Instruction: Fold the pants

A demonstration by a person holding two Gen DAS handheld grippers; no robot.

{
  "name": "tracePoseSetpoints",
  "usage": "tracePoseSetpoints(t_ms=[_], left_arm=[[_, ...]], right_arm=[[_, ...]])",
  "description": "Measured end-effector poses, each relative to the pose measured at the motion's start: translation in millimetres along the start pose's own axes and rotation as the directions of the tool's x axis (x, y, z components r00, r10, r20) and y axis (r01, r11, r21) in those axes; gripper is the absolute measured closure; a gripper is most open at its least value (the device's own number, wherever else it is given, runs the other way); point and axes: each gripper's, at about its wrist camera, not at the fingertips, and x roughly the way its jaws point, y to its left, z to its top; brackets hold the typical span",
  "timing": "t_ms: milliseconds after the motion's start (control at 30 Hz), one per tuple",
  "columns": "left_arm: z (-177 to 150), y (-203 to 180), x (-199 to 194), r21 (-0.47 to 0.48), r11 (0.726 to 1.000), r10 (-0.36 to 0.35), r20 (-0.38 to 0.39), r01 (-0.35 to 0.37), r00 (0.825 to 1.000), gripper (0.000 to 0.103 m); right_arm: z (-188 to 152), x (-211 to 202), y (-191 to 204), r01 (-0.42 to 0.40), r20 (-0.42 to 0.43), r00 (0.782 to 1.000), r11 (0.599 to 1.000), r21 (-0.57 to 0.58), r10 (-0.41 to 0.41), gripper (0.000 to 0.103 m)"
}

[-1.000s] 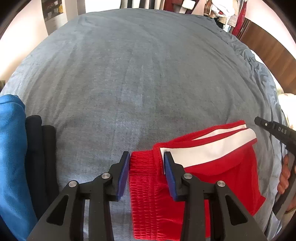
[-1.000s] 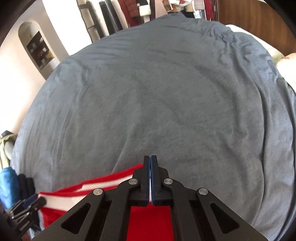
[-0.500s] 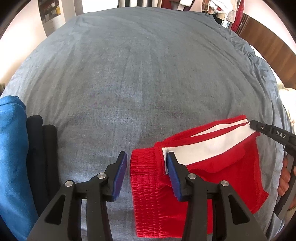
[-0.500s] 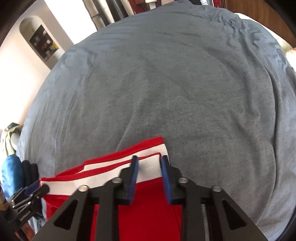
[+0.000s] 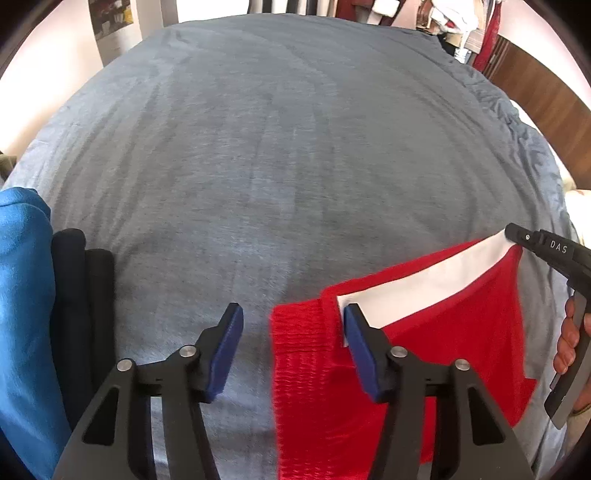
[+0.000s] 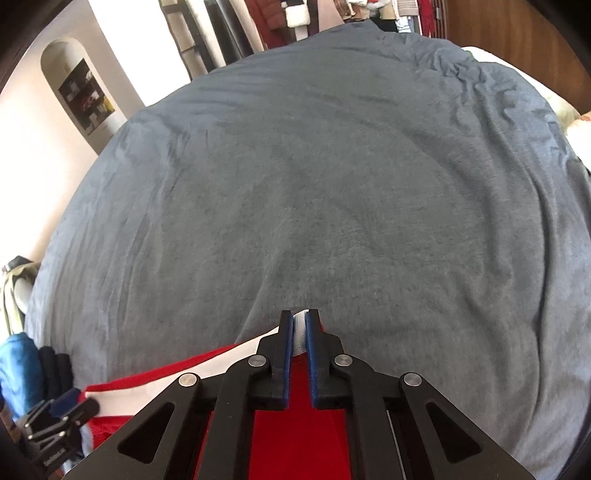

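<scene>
Red pants (image 5: 436,339) with a white side stripe (image 5: 424,284) lie folded on the near right of the grey bed. My left gripper (image 5: 291,325) is open wide, its jaws astride the ribbed red waistband corner (image 5: 299,332), touching nothing. My right gripper (image 6: 299,332) is shut on the white-striped far corner of the pants (image 6: 299,325). It also shows in the left wrist view (image 5: 517,236), pinching that corner and lifting it slightly. The left gripper shows in the right wrist view (image 6: 62,410) at the lower left.
The grey bedspread (image 5: 277,166) stretches far ahead. A blue folded garment (image 5: 22,295) and dark folded garments (image 5: 85,295) lie at the near left. A wooden headboard (image 5: 546,110) and hanging clothes (image 6: 288,18) stand beyond the bed.
My right gripper opened, then shut on the striped far corner of the pants. My left gripper opened wider and drew back a little from the waistband.
</scene>
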Motion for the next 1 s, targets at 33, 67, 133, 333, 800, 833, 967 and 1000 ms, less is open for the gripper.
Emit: tracePoseSetpoints(t_ms=[33, 67, 133, 333, 800, 833, 967, 1000], left_arm=[[0, 1, 2, 0.001, 1.000, 0.001, 0.000, -0.001, 1.000, 0.047], [1, 2, 4, 0.006, 1.000, 0.005, -0.002, -0.005, 1.000, 0.045], [1, 4, 8, 0.019, 1.000, 0.017, -0.002, -0.017, 1.000, 0.043], [2, 7, 6, 0.062, 0.998, 0.028, 0.007, -0.028, 1.000, 0.034], [1, 10, -38, 0.089, 0.993, 0.076, 0.080, -0.084, 0.994, 0.025], [-3, 10, -43, 0.093, 0.992, 0.073, 0.083, -0.080, 0.994, 0.025], [-20, 8, -63, 0.118, 0.992, 0.040, 0.091, -0.050, 0.995, 0.025], [-25, 7, -67, 0.123, 0.991, 0.031, 0.089, -0.042, 0.996, 0.025]], right_arm=[[0, 5, -1, 0.004, -0.009, 1.000, 1.000, -0.002, -0.004, 0.095], [0, 8, -3, 0.005, -0.019, 1.000, 1.000, -0.003, -0.005, 0.095], [-1, 15, -1, 0.018, -0.029, 0.999, 1.000, -0.014, -0.019, 0.095], [-4, 25, 3, 0.055, -0.051, 0.997, 0.998, -0.033, -0.057, 0.095], [-5, -12, 2, 0.174, -0.012, 0.985, 0.984, -0.036, -0.175, 0.070], [-8, -21, 4, 0.168, -0.001, 0.986, 0.985, -0.035, -0.168, 0.070], [-23, -58, 8, 0.153, 0.030, 0.988, 0.988, -0.036, -0.152, 0.067], [-27, -65, 8, 0.151, 0.033, 0.988, 0.988, -0.034, -0.149, 0.061]])
